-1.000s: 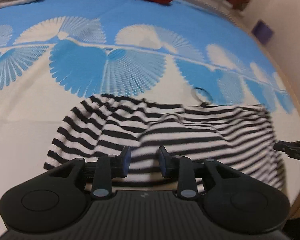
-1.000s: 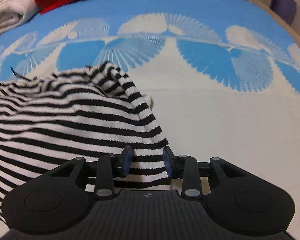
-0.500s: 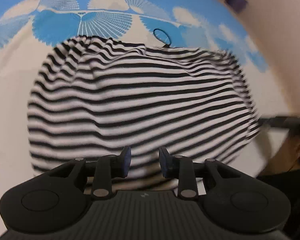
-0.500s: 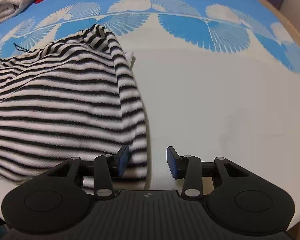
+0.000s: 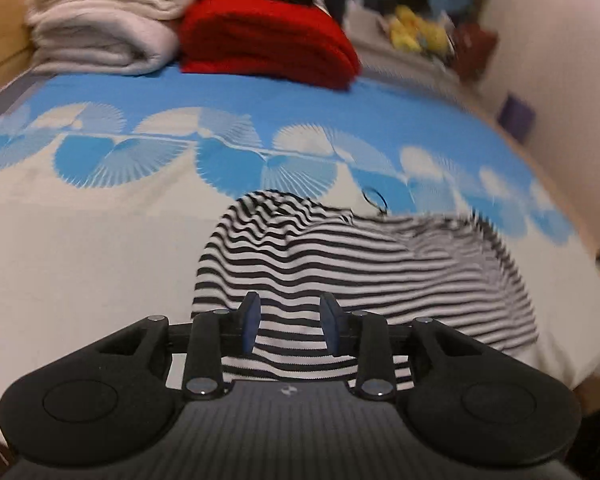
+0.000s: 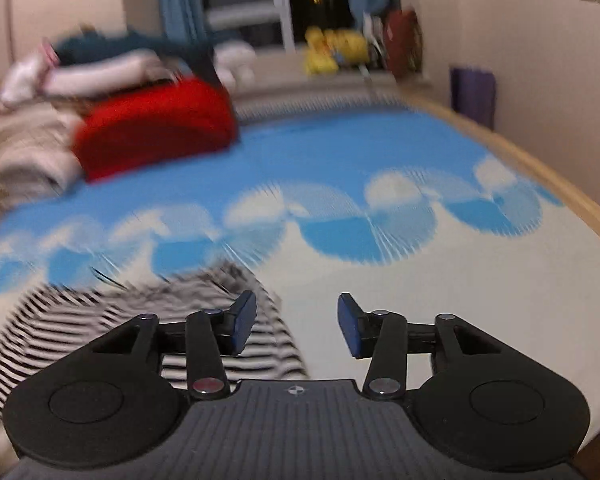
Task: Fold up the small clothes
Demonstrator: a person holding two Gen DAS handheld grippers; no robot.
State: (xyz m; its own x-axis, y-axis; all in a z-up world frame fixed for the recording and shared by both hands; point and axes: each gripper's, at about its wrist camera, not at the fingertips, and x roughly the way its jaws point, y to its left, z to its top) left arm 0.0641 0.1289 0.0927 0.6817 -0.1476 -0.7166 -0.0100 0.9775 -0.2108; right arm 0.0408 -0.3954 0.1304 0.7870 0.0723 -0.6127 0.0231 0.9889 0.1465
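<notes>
- Both claws have pulled back and lifted since a second ago, so the striped top [image 5: 360,264] now looks smaller and lies lower in each view, and the pile at the far end has come into sight.
- Closest in, the left claw [image 5: 290,328] has its pads a little way apart. The striped cloth shows in the gap, but the pads do not seem to press on it, so it looks like it holds nothing.
- The right claw [image 6: 296,330] has just been opening wider. Nothing sits between its pads; only the pale bed cover [image 6: 480,300] shows there. The top lies off to its left side.
- Next out, the striped top rests in a bumpy heap on the bed, near the front edge. It looks folded over but not smooth.
- A thin black loop [image 5: 374,198] lies just past the top's far edge.
- Farther back sit a red folded blanket [image 5: 268,40] and white folded blankets [image 5: 100,28].
- What could go wrong: the lumpy fold may slide open if it is left that way, because the cloth is puffed up.
- The right view is very blurry, so a quick grab from here could miss the hem.
</notes>
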